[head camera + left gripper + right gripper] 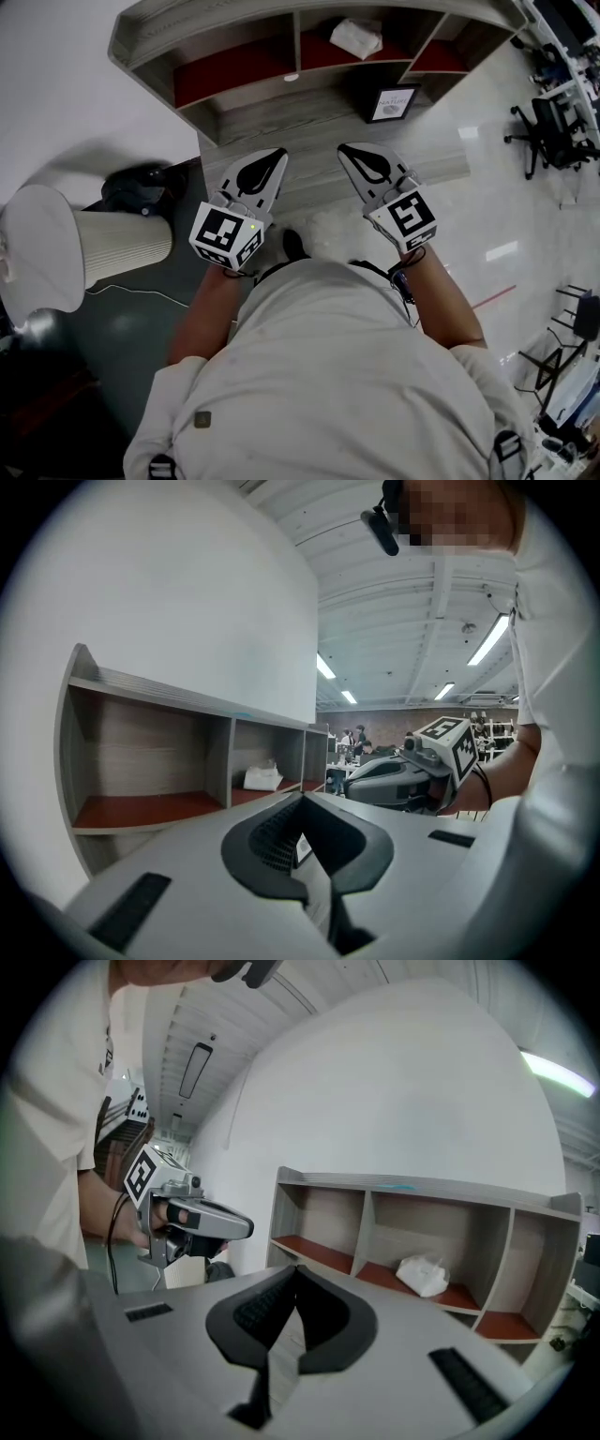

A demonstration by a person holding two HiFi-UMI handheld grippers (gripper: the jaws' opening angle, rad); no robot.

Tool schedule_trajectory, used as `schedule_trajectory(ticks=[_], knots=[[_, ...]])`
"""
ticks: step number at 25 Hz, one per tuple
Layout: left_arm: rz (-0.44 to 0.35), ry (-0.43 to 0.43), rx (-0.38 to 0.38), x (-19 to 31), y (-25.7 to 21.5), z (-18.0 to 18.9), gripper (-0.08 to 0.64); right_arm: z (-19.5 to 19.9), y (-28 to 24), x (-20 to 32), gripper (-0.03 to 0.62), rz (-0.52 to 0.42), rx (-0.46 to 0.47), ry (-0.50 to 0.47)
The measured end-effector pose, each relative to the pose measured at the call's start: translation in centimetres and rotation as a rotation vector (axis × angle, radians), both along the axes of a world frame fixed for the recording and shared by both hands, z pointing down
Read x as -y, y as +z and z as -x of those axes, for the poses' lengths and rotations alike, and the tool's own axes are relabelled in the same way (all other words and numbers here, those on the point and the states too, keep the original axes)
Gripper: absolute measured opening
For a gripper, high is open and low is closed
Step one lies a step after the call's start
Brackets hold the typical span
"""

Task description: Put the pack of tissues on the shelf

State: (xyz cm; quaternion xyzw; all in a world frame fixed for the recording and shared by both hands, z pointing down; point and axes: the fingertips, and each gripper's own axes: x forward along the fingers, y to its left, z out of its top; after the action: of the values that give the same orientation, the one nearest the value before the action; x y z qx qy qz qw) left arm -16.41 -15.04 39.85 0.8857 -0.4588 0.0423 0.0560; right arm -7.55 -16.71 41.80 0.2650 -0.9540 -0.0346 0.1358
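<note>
The white pack of tissues (356, 37) lies in the middle compartment of the grey shelf (253, 112), on its red board. In the left gripper view the pack of tissues (262, 778) shows beyond the jaws, and in the right gripper view it (424, 1275) sits to the right of the jaws. My left gripper (278, 153) and right gripper (343, 148) hover side by side in front of the shelf, well short of the pack. Both are shut with nothing between the fingers. Each one shows in the other's view: the right gripper (403, 780) and the left gripper (202, 1222).
A small framed picture (392, 103) stands on the grey ledge under the compartments. A white pleated cylinder (112, 248) lies at the left on the dark floor. An office chair (553, 131) stands at the far right. The left compartment (141, 808) holds nothing.
</note>
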Motion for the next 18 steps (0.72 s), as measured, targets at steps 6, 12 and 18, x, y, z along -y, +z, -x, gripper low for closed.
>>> schedule_trajectory(ticks=[6,12,18], knots=[[-0.005,-0.016,0.0,-1.8,-0.1,-6.0,0.016,-5.2,0.0,-2.0,0.02,-0.005,0.0,-0.049],[-0.009,-0.04,0.014,-4.4,0.4,-11.4,0.016,-10.3,0.1,-4.6,0.02,0.008,0.019,-0.09],[-0.008,-0.068,0.03,-7.7,1.1,-16.7,0.015,-15.4,0.6,-8.0,0.02,0.037,0.042,-0.124]])
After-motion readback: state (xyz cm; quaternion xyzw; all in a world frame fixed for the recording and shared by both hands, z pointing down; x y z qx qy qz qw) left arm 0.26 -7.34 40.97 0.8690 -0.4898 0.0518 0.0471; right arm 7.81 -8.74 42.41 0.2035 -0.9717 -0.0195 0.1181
